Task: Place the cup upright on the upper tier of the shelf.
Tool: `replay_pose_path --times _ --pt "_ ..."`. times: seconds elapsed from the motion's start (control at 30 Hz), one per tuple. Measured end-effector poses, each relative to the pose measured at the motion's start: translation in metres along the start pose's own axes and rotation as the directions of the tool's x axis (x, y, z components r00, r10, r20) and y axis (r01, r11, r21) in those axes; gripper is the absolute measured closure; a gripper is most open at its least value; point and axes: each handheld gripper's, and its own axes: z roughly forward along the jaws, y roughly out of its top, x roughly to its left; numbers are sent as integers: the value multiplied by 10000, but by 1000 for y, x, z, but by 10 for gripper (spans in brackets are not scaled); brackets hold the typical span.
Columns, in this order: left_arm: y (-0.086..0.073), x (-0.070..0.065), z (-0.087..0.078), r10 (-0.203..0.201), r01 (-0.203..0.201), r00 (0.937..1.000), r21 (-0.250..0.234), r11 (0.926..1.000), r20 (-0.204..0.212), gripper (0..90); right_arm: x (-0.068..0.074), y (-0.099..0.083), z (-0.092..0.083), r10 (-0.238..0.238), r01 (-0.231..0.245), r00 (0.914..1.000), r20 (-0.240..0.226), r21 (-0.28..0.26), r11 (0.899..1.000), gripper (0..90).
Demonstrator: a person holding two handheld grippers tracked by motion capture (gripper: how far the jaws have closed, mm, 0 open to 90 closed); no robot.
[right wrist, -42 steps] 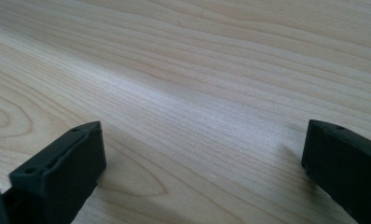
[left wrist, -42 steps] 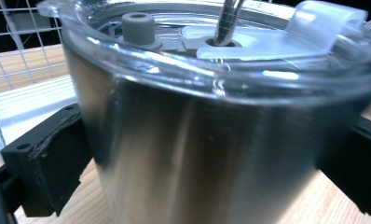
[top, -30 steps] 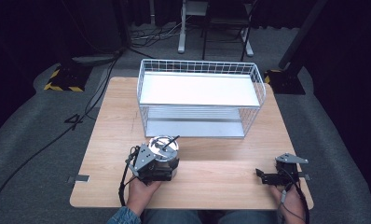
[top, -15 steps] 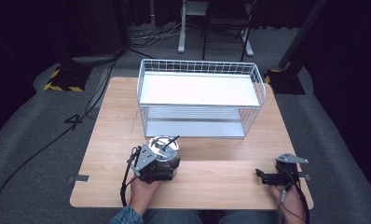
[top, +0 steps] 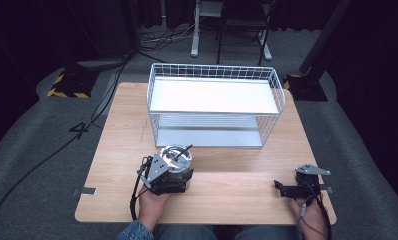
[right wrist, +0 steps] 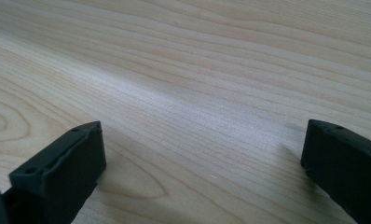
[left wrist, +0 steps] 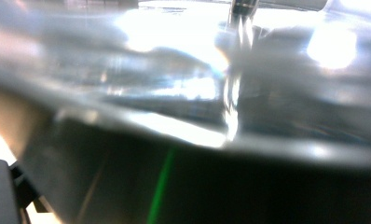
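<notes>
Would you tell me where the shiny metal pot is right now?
In the high view, the metal pot sits front-left on the table, at the left gripper, before the wire basket.

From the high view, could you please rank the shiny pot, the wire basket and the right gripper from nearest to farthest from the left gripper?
1. The shiny pot: right at the left gripper, at the table's near left.
2. The wire basket: beyond the pot, toward the table's far side.
3. The right gripper: across the table, at its near right corner.

One wire basket (top: 214, 107), one metal pot (top: 176, 159), two tongs.
</notes>
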Motion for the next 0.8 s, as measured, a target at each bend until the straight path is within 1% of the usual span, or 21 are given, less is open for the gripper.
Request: replay_pose_path --times 0.03,0.1,0.13,0.17,0.27,0.3,0.33,0.37,0.5,0.53,0.57,0.6,0.73,0.77,0.8 --pt "1 0 -1 -44 44 10000 93 9999 -14 32 1 0 0 51 -51 10000 47 1 10000 0" --pt "6 -1 -3 100 -100 9999 171 9998 -22 32 1 0 0 109 -109 9999 97 -17 9999 0" --pt "7 -2 -4 117 -116 9999 111 9999 -26 32 1 0 1 119 -119 9999 112 -19 9999 0" --pt "10 -1 -7 286 -286 9996 99 9995 -33 33 1 0 1 131 -130 9998 123 -21 9999 0" --pt "23 -2 -14 348 -348 9994 -18 9994 24 32 2 1 1 179 -179 9997 173 -21 9998 0" --pt "23 -2 -14 348 -348 9994 -18 9994 24 32 2 1 1 179 -179 9997 173 -21 9998 0" --pt "30 -1 -18 397 -396 9992 -51 9992 68 33 2 1 1 183 -182 9997 173 -22 9998 0" --pt "30 -1 -18 397 -396 9992 -51 9992 68 33 2 1 1 182 -181 9997 172 -23 9998 0" --pt "46 -2 -23 505 -504 9987 -53 9987 102 33 2 1 1 185 -185 9997 171 -23 9998 0" --pt "50 -2 -24 484 -483 9987 -64 9988 140 32 2 1 1 183 -182 9997 172 -22 9998 0" --pt "56 -1 -26 550 -549 9983 -60 9985 176 33 2 1 1 183 -182 9997 173 -23 9998 0" --pt "56 -1 -26 550 -549 9983 -60 9985 176 33 2 1 1 183 -182 9997 173 -23 9998 0" --pt "68 1 -29 464 -463 9984 -57 9989 314 33 2 1 1 184 -184 9997 173 -27 9998 0" --pt "74 4 -30 357 -354 9986 -91 9993 398 33 2 1 1 185 -185 9997 174 -26 9998 0" --pt "74 4 -30 357 -354 9986 -91 9993 398 32 2 1 1 185 -185 9997 174 -26 9998 0"
